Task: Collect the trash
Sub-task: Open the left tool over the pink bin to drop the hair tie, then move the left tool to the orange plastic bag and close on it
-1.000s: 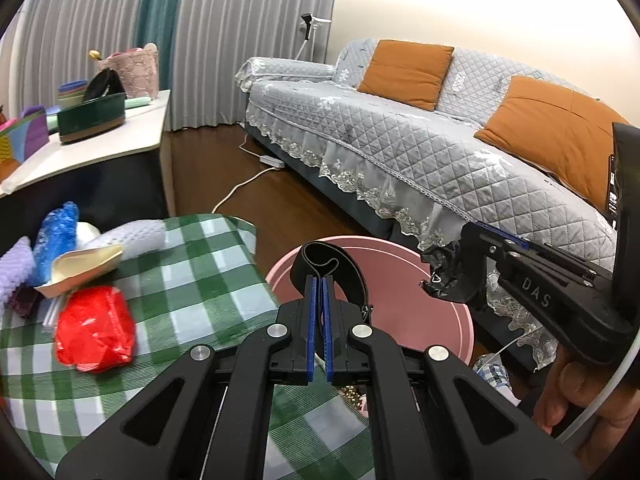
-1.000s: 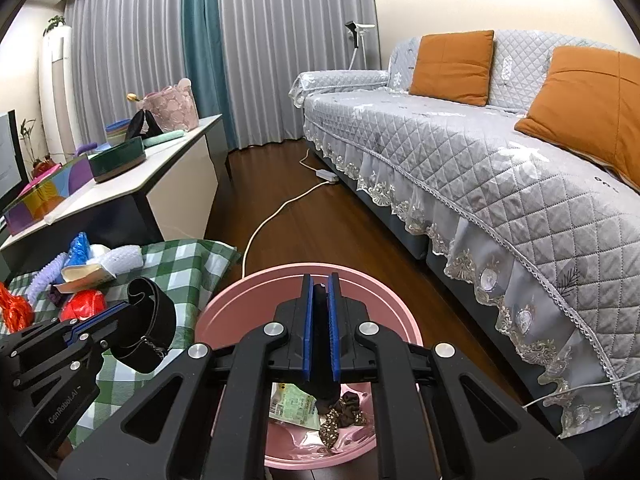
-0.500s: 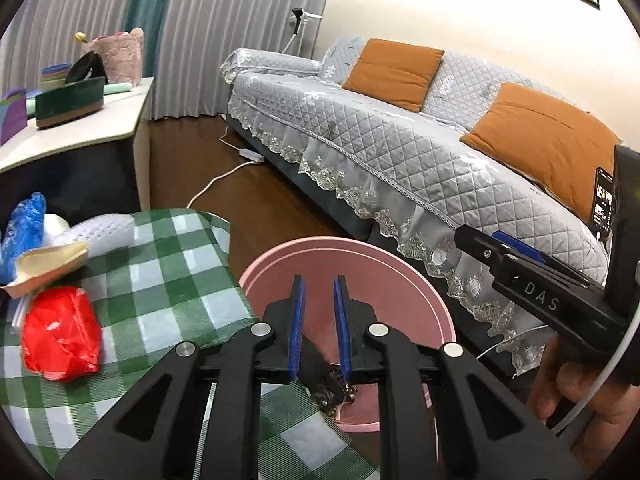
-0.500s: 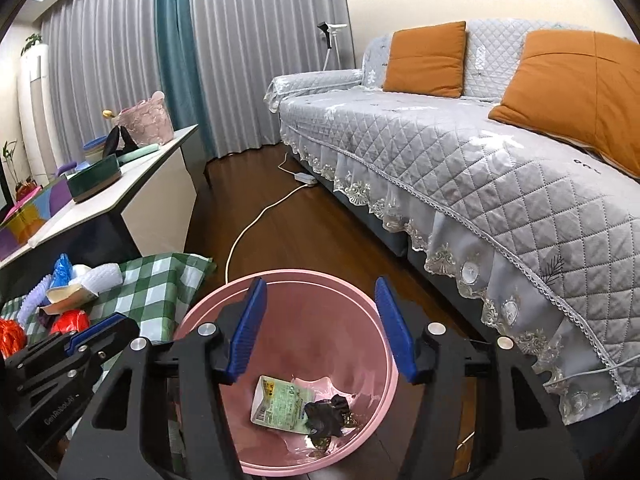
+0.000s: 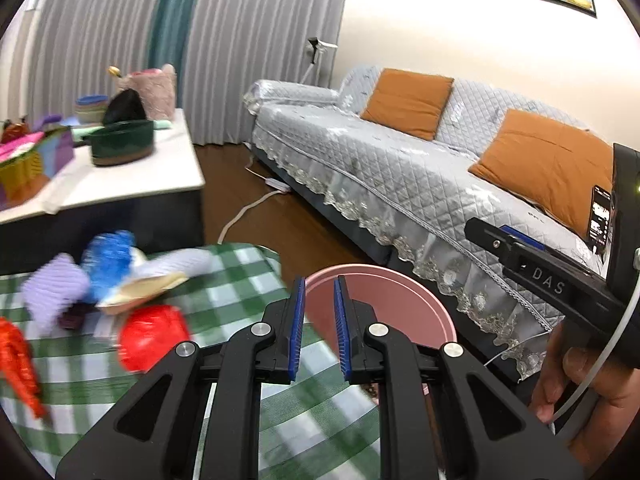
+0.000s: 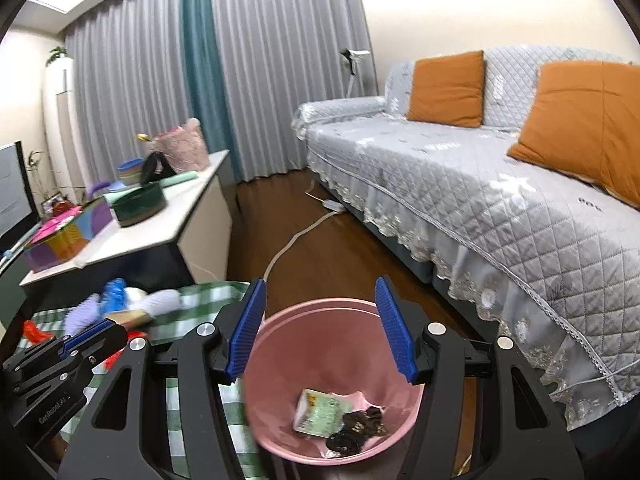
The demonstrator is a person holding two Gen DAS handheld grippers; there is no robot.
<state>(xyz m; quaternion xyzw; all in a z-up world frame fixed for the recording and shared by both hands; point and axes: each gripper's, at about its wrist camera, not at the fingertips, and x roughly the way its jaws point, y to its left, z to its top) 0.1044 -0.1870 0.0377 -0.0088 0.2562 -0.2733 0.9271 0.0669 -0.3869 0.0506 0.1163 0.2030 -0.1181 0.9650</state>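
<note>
We hold our left gripper [image 5: 318,326] over the near edge of the green checked tablecloth [image 5: 256,276], its blue-padded jaws parted by a narrow gap with nothing between them. Past its tips sits the pink bin [image 5: 384,300], standing on the wood floor just beside the table and in front of the grey quilted sofa [image 5: 400,184].

Our right gripper [image 6: 320,326] hangs above that pink bin [image 6: 280,420] with its jaws spread wide and nothing in them; the two blue pads [image 6: 394,330] frame the bin's far rim without touching it. Inside the bin, a green-and-white wrapper [image 6: 320,412] lies flat on the bottom, and a dark crumpled clump [image 6: 356,428] lies against its right edge.

On the tablecloth more litter waits, blurred in the left wrist view: a red crumpled bag [image 5: 152,336] nearest the left gripper, a blue plastic piece [image 5: 108,260] behind it, a lilac ribbed item [image 5: 52,288] to the left, a cream shell-shaped paper [image 5: 140,292] between them, and an orange-red strip [image 5: 16,360] at the far left edge. We cannot tell what lies under the pile.

Beyond the table stands a white-topped cabinet [image 5: 120,184] carrying a dark green tin [image 5: 120,146], and two orange cushions [image 5: 404,100] lean on the sofa's back.
</note>
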